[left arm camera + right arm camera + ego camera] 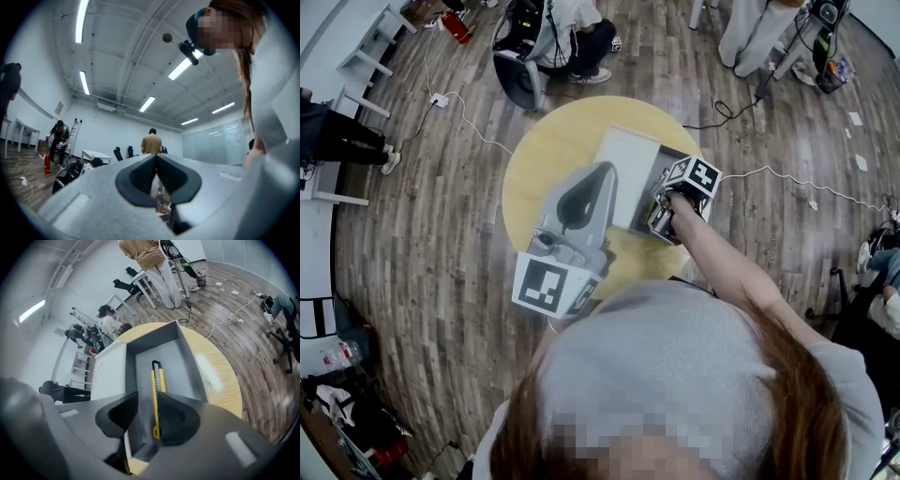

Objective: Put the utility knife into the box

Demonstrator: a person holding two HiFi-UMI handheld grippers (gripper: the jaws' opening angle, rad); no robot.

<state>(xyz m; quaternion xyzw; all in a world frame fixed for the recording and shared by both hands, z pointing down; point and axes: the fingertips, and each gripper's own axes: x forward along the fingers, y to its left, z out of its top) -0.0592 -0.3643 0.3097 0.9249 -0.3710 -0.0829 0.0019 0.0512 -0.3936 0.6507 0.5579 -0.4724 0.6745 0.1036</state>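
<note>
A yellow utility knife [155,394] lies lengthwise on the floor of the grey box [185,357], its blade end pointing away from me. My right gripper [146,405] hangs over the box's near end with its jaws apart. The knife runs between them beside the right pad [176,420], and a clear gap separates it from the left pad [123,413]. From the head view, the right gripper [667,208] reaches into the box [660,171]. My left gripper [584,192] is raised over the round wooden table [534,164], jaws together and empty; the left gripper view [156,161] faces the room.
The box's white lid [623,159] lies open to the left of the tray. A power cord [787,178] trails over the wood floor on the right. Seated and standing people, chairs and white tables [140,282] ring the far side of the room.
</note>
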